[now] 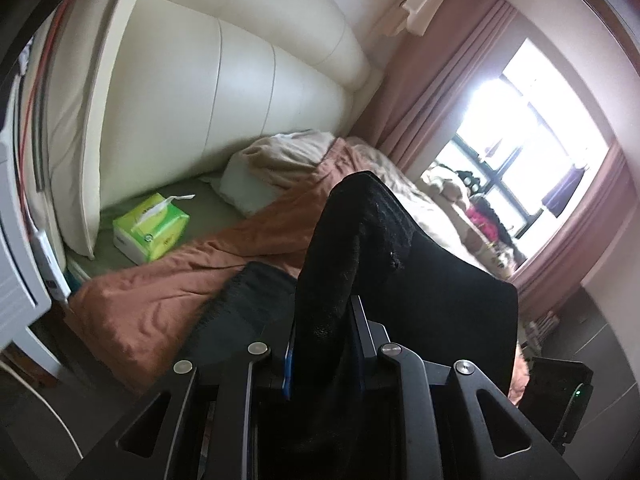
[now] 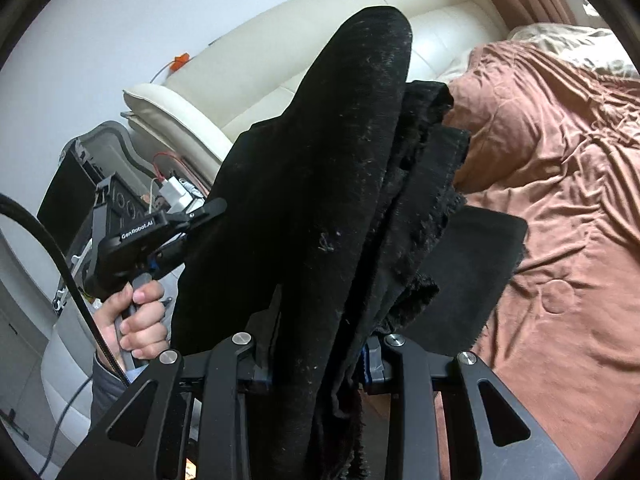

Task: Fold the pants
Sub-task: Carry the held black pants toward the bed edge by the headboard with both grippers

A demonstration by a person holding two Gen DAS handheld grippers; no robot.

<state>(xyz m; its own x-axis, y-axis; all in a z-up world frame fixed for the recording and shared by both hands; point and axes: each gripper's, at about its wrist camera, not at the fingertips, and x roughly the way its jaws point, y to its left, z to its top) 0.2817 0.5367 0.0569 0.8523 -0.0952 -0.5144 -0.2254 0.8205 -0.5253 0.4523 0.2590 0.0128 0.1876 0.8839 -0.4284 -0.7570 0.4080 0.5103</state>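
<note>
The black pants (image 1: 376,248) are held up above the bed. My left gripper (image 1: 324,320) is shut on a fold of them, and the cloth rises between its fingers and drapes to the right. My right gripper (image 2: 320,344) is shut on the pants (image 2: 340,152) too, with several bunched layers standing up between its fingers. The left gripper also shows in the right wrist view (image 2: 180,224), held in a hand and pinching the pants' left edge. A lower part of the pants (image 2: 472,256) lies on the rust-brown blanket (image 2: 560,168).
The blanket (image 1: 160,292) covers the bed under the pants. A green tissue pack (image 1: 152,228) and a pillow (image 1: 256,176) lie near the cream headboard (image 1: 200,92). A window with pink curtains (image 1: 532,152) is at the right. A white nightstand (image 1: 16,264) stands at the left.
</note>
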